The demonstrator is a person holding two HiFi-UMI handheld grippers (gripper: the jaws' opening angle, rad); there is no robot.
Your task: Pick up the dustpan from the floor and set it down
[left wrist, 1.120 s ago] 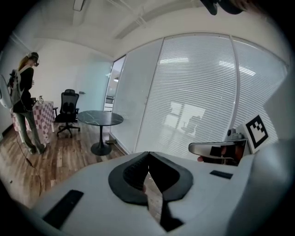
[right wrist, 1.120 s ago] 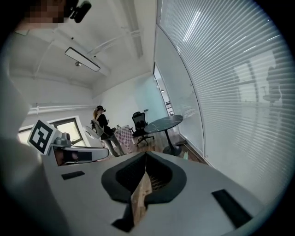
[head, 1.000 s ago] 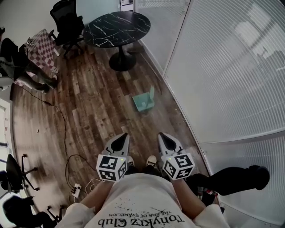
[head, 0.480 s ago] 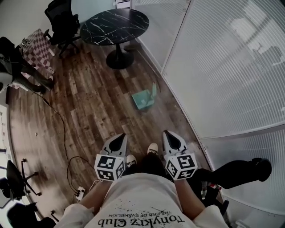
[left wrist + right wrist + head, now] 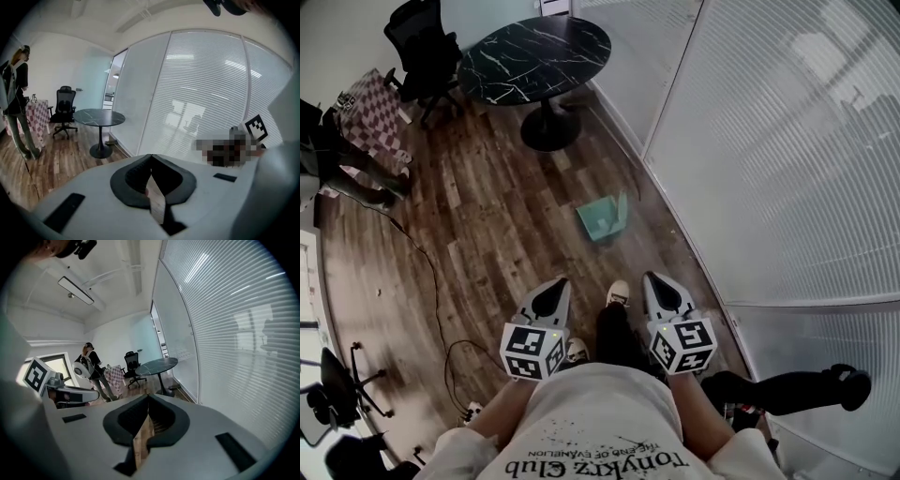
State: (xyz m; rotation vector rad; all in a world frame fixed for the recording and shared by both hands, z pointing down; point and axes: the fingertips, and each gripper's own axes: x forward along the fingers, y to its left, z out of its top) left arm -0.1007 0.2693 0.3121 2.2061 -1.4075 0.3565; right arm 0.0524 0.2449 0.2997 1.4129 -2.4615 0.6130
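Item: dustpan (image 5: 603, 218), teal, one piece. Location: we find it on the wooden floor (image 5: 487, 234), near the foot of the blind-covered glass wall (image 5: 769, 141), well ahead of our shoes and apart from both claws. Attitude: tray flat on the boards, with one panel standing up at its right side; whether that panel is a handle is too small for us to tell. Handling, as we judge it: moulded plastic, so light, stiff and thin-walled, smooth enough to slip under a pinch, not fragile. Suggested hold: the upstanding panel or its rim, pinched across the thin wall, since the flat tray seems to offer no edge clear of the floor. Left claw (image 5: 557, 284): jaws together, nothing between them. Right claw (image 5: 654, 279): likewise closed and empty. We reckon whichever claw takes the dustpan must open first.
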